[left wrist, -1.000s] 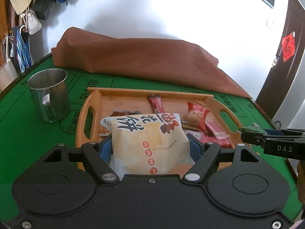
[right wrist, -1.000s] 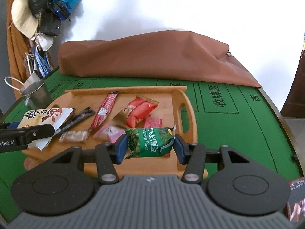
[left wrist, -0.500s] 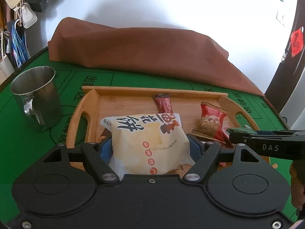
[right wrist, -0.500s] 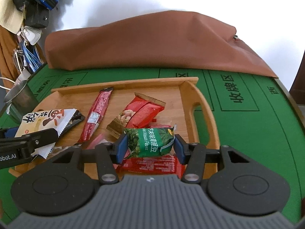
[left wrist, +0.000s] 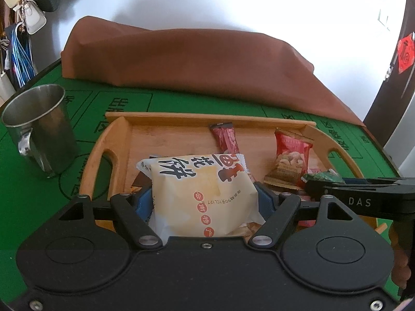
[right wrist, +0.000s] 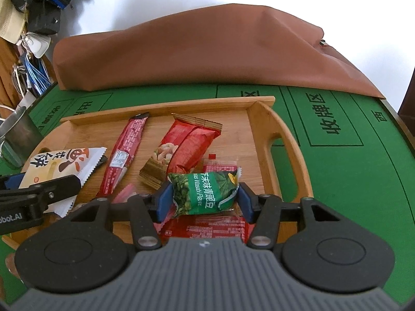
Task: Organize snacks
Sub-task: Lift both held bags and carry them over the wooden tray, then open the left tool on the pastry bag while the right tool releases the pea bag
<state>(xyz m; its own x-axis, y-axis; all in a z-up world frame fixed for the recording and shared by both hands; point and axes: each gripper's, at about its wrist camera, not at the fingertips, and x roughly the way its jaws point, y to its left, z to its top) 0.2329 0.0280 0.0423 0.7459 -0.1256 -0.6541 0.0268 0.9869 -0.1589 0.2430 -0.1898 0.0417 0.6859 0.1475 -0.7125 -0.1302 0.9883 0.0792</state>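
Green pea pack between right gripper jaws, jaws opening, over tray at 6 o'clock: may land crooked on red packs. Left gripper squeezing cream cake bag over tray, could crush it.

Home room, likely a games corner: green card table with printed zones, brown cover bunched against a white wall, bags and hats hanging by it, red door charm.
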